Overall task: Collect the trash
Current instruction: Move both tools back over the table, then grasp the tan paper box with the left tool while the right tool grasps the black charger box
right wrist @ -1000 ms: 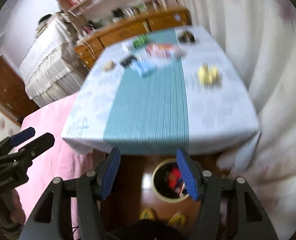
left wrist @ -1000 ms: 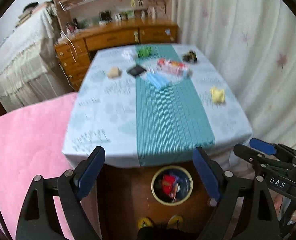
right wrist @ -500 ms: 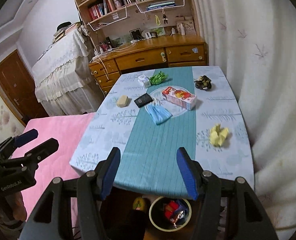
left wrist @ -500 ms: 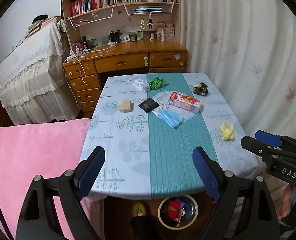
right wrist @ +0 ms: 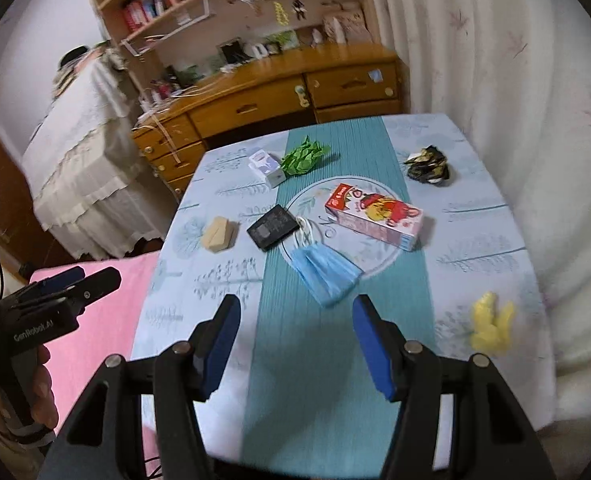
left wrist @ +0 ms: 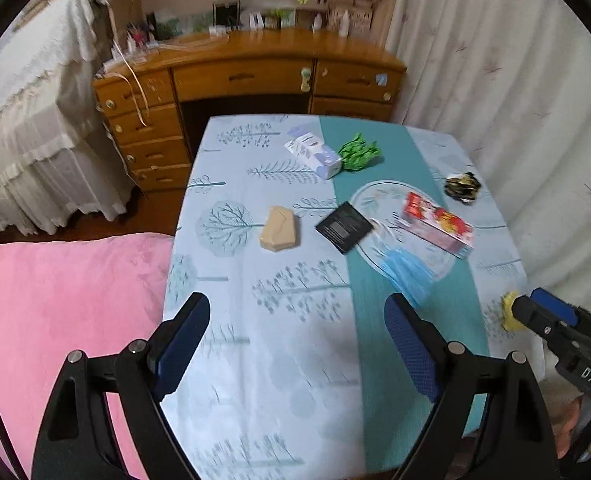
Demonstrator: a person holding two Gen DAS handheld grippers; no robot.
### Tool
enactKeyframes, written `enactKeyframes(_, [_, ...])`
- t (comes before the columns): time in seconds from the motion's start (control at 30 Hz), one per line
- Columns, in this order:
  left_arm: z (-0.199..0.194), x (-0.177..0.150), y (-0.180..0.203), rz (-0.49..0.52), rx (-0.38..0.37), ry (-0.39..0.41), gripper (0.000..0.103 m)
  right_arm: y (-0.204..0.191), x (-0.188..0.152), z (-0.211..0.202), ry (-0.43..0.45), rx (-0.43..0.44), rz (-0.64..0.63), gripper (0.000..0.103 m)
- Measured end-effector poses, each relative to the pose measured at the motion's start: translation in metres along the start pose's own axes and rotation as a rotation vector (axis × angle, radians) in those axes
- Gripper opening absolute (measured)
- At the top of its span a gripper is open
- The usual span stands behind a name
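Both tools hang above the near end of a tabletop [right wrist: 475, 216] covered by a pale blue cloth printed with trees and a teal striped runner down its middle. The left tool [left wrist: 297, 340] has its blue-padded jaws spread wide with nothing between them, over the pale cloth just left of the runner; the right tool [right wrist: 293, 332] has its jaws apart at a narrower gap, also empty, over the runner. The trash lies scattered over the far half of the tabletop. A crumpled light blue face mask [right wrist: 325, 274] sits on the runner just beyond the right tool's jaws, its white ear loops touching a flat black square packet [right wrist: 273, 227]. To the right of these lies a red and pink printed carton [right wrist: 373, 216] on its side. A tan folded cardboard piece [right wrist: 219, 234] rests left of the black packet on the pale cloth. Farther back, a small white and lilac box [right wrist: 265, 166] lies just beside a crumpled green paper ball [right wrist: 303, 156] at the runner's far end. A crumpled black and gold wrapper [right wrist: 429, 164] sits near the far right corner, and a crumpled yellow paper wad [right wrist: 491, 326] lies near the right edge, well apart from the rest and to the right of the right tool. In the left wrist view the right tool's tip partly covers that yellow wad. A pink bedspread [left wrist: 63, 304] lies along the left edge of the tabletop, and a wooden desk with drawers [left wrist: 251, 80] stands beyond the far end, beside a white curtain [left wrist: 507, 92].
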State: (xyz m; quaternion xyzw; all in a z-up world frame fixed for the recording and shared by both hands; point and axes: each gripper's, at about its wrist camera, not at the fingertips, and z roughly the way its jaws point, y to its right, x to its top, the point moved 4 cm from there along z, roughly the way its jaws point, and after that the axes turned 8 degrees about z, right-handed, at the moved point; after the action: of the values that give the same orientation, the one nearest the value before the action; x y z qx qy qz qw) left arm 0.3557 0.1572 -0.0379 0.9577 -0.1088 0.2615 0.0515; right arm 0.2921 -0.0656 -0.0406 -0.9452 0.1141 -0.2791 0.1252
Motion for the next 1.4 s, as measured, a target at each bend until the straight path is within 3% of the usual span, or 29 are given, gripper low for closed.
enactKeyframes(0.3, [0.124, 0.043, -0.057, -0.021, -0.049, -0.175, 0.088, -0.018, 0.034, 0.094, -0.056, -0.047, 0.104, 0.058])
enactKeyframes(0.63, [0.206, 0.048, -0.047, 0.01, -0.132, -0.289, 0.088, -0.02, 0.048, 0.15, -0.092, -0.096, 0.138, 0.059])
enactKeyframes(0.8, [0.227, 0.05, -0.034, 0.04, -0.136, -0.305, 0.086, -0.021, 0.047, 0.16, -0.115, -0.101, 0.135, 0.059])
enactKeyframes(0.93, [0.241, 0.047, -0.027, 0.053, -0.119, -0.341, 0.063, -0.022, 0.047, 0.167, -0.132, -0.101, 0.127, 0.059])
enactKeyframes(1.07, [0.243, 0.048, -0.019, 0.095, -0.078, -0.31, 0.056, -0.025, 0.049, 0.175, -0.145, -0.1, 0.109, 0.059])
enactKeyframes(1.1, [0.243, 0.047, -0.018, 0.109, -0.053, -0.302, 0.047, -0.026, 0.05, 0.178, -0.15, -0.097, 0.102, 0.059])
enactKeyframes(1.33, [0.234, 0.041, -0.03, 0.07, -0.055, -0.29, 0.045, -0.039, 0.056, 0.203, -0.187, -0.091, -0.078, 0.059])
enactKeyframes(1.4, [0.231, 0.038, -0.038, 0.061, -0.052, -0.292, 0.045, -0.047, 0.059, 0.209, -0.178, -0.083, -0.16, 0.065])
